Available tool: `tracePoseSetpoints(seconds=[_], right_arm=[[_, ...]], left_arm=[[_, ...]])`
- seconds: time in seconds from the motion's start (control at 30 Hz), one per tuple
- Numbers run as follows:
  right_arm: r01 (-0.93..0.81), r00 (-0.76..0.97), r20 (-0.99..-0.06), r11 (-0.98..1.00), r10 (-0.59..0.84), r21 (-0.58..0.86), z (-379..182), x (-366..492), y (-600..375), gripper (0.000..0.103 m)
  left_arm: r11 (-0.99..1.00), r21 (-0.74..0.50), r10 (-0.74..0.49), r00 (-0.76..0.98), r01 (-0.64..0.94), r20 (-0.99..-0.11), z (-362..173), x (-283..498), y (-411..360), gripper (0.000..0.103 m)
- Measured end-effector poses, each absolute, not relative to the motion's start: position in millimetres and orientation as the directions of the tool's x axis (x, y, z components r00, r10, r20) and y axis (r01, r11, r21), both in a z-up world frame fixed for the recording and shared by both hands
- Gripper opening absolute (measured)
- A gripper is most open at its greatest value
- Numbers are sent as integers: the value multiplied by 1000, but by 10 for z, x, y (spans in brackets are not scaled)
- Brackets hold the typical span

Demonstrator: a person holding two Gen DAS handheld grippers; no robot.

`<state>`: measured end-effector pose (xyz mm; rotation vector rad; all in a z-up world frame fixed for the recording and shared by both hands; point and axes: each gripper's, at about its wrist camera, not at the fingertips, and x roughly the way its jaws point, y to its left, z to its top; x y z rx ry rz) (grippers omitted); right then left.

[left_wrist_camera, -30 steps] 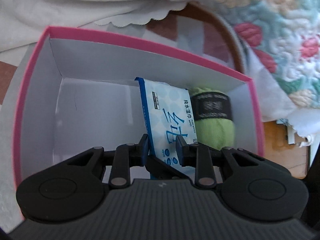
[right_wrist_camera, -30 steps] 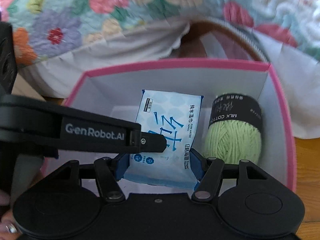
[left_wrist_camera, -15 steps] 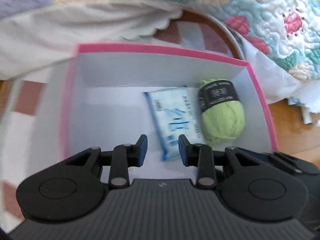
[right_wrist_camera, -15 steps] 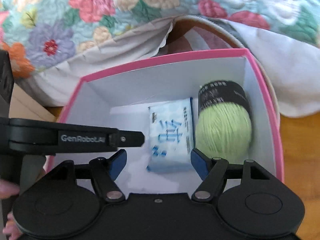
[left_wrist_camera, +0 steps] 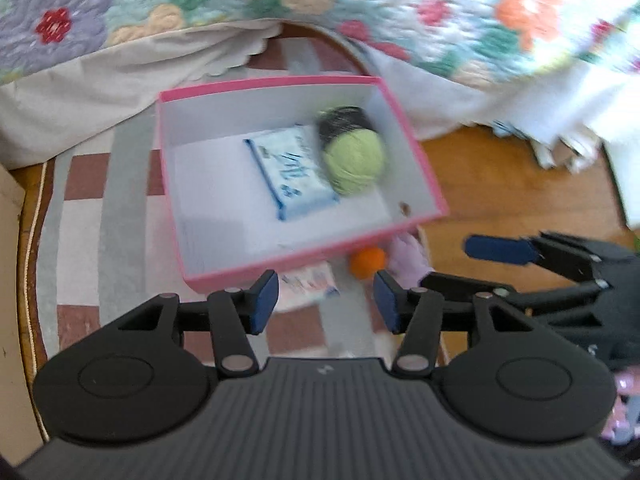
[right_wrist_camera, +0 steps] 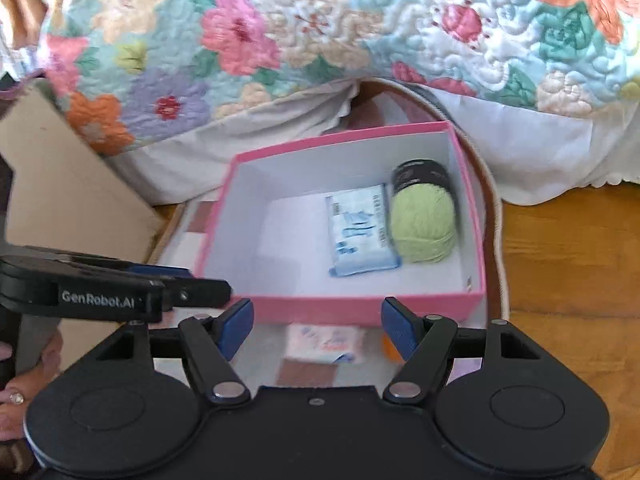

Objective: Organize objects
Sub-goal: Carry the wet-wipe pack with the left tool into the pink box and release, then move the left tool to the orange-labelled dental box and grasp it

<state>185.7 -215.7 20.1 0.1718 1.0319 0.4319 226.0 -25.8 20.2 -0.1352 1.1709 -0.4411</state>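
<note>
A pink box (left_wrist_camera: 208,278) (right_wrist_camera: 360,310) with a white inside stands on a checked mat. In it lie a blue wet-wipes pack (left_wrist_camera: 292,174) (right_wrist_camera: 358,230) and a green yarn ball (left_wrist_camera: 352,158) (right_wrist_camera: 422,224) with a black band. In front of the box lie a small pink-white tissue pack (left_wrist_camera: 308,284) (right_wrist_camera: 324,342), an orange ball (left_wrist_camera: 367,262) (right_wrist_camera: 390,348) and a pale purple thing (left_wrist_camera: 408,258). My left gripper (left_wrist_camera: 326,306) is open and empty, above the mat before the box. My right gripper (right_wrist_camera: 316,326) is open and empty, also before the box.
A flowered quilt (right_wrist_camera: 320,40) with a white skirt hangs behind the box. A cardboard box (right_wrist_camera: 60,184) stands at the left. Wooden floor (left_wrist_camera: 500,184) lies to the right of the mat (left_wrist_camera: 120,216). The right gripper shows at the right of the left wrist view (left_wrist_camera: 560,276).
Both grippers have let go of the wipes pack, which now lies flat in the box beside the yarn. Both have pulled back out of the box and opened wider.
</note>
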Motion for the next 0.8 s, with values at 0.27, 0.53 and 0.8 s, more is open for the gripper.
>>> tracePoseSetpoints(seconds=[0.27,0.53,0.8], right_arm=[[-360,407,-771,862,490,358,611,1290,-2181,75],[-464,388,-762,825,518,324,655,678,-2150,76],[-489,378,-765,814,522,314,354,444,-2137,84]], left_arm=[[902,-254,-383,373,349,-845,678,1744,-168,63],[881,-256,-405,354,398,-843,627,1355,-102,68],[874,-257,-403,318,412,-858,218,1246,-169,77]])
